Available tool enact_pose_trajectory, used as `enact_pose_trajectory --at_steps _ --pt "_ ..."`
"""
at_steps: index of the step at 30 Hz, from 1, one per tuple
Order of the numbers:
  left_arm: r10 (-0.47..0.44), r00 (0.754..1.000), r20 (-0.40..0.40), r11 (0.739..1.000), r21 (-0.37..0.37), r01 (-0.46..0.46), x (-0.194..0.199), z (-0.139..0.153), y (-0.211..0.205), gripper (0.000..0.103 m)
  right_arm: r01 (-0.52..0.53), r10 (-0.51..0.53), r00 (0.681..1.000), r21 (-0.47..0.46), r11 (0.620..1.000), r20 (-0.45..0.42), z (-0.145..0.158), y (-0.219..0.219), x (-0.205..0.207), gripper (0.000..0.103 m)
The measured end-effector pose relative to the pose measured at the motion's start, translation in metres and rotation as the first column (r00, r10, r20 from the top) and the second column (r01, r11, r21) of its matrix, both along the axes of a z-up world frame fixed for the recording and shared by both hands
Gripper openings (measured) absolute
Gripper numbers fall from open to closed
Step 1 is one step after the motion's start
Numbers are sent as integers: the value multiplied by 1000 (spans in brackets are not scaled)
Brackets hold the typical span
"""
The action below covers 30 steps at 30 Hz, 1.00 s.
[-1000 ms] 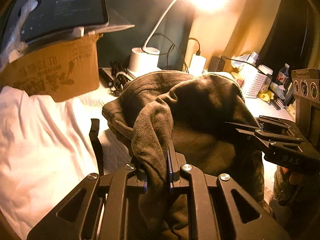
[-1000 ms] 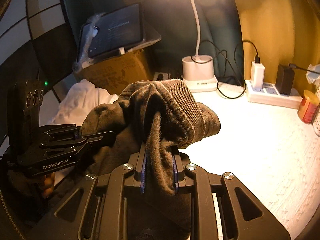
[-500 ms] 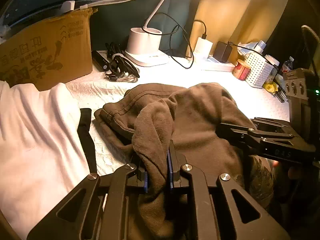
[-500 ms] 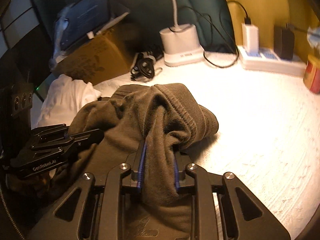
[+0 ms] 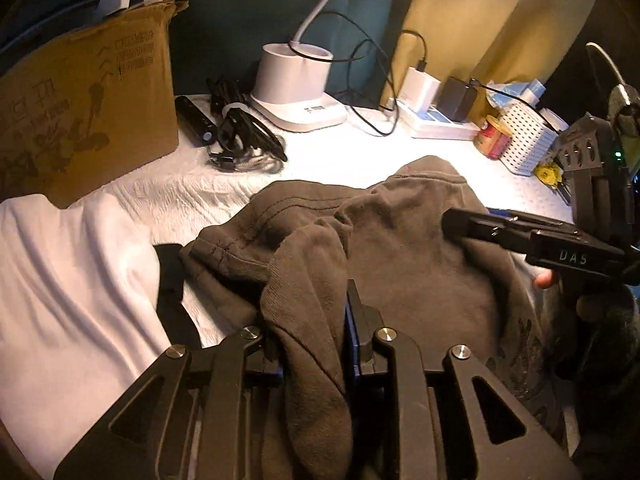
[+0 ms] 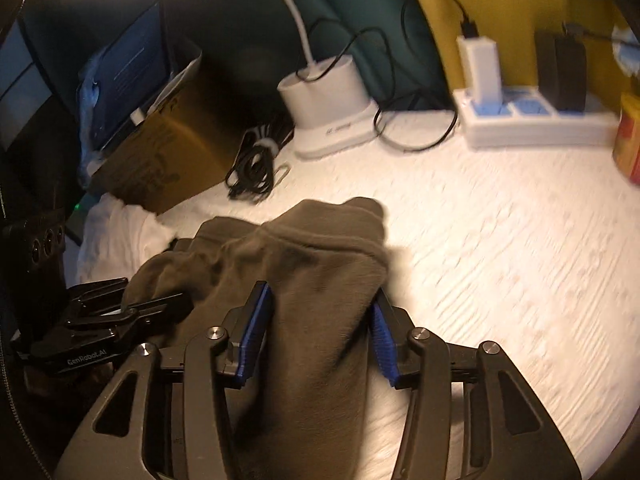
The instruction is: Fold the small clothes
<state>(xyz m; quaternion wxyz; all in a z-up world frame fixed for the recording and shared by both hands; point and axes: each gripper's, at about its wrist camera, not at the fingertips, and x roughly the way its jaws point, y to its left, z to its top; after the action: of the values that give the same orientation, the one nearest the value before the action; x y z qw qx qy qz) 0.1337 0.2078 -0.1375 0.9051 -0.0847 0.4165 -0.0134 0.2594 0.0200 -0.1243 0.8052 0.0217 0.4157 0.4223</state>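
A dark olive-brown garment [image 5: 400, 248] lies bunched on the white textured table cover [image 5: 360, 160]. In the left wrist view my left gripper [image 5: 312, 312] has its jaws opening. A loose fold of the garment lies between them and drapes over the left finger. In the right wrist view my right gripper [image 6: 320, 292] is also opening, its blue pads [image 6: 256, 328] wide apart on either side of the garment [image 6: 312, 272] and no longer pinching it. The right gripper [image 5: 452, 216] reaches in from the right, held by a hand [image 5: 544, 280]. The left gripper [image 6: 160, 300] shows at the left, its tips at the cloth.
A white garment [image 5: 60, 280] and a black strap [image 5: 172, 300] lie left of the olive one. Behind stand a cardboard box [image 5: 80, 120], a cable bundle [image 5: 240, 136], a lamp base [image 5: 296, 80], a power strip [image 5: 436, 124], a can [image 5: 494, 138] and a white basket [image 5: 524, 140].
Both grippers came down and forward, bringing the raised garment onto the table. The right jaws spread wide off the cloth and the left jaws widened a little.
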Motion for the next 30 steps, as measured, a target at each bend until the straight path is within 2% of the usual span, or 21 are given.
enact_pose_trajectory --at_steps 2,4,6,10,17,21,30 --pt "25 1000 3 1000 -9 -25 4 -3 7 31 36 -34 998 -46 998 53 0 2 4 51" --pt "38 999 11 999 -16 -38 7 -4 10 31 76 -68 994 -95 993 87 -2 2 9 51" --pt "47 999 13 999 4 -47 10 -4 8 32 85 -80 995 -91 992 59 -6 -1 16 51" --pt "65 998 10 998 -11 -65 9 -2 11 32 106 -93 990 -127 986 105 -6 -2 13 51" --pt "111 993 35 994 -14 -110 -2 11 11 50 139 -108 978 -169 976 179 -3 -8 6 55" --pt "113 993 34 993 -20 -112 -13 13 7 54 148 -114 976 -178 973 185 -2 -15 1 63" --pt "113 994 10 994 -14 -113 -45 7 -4 55 140 -108 979 -184 973 175 3 -26 -28 64"
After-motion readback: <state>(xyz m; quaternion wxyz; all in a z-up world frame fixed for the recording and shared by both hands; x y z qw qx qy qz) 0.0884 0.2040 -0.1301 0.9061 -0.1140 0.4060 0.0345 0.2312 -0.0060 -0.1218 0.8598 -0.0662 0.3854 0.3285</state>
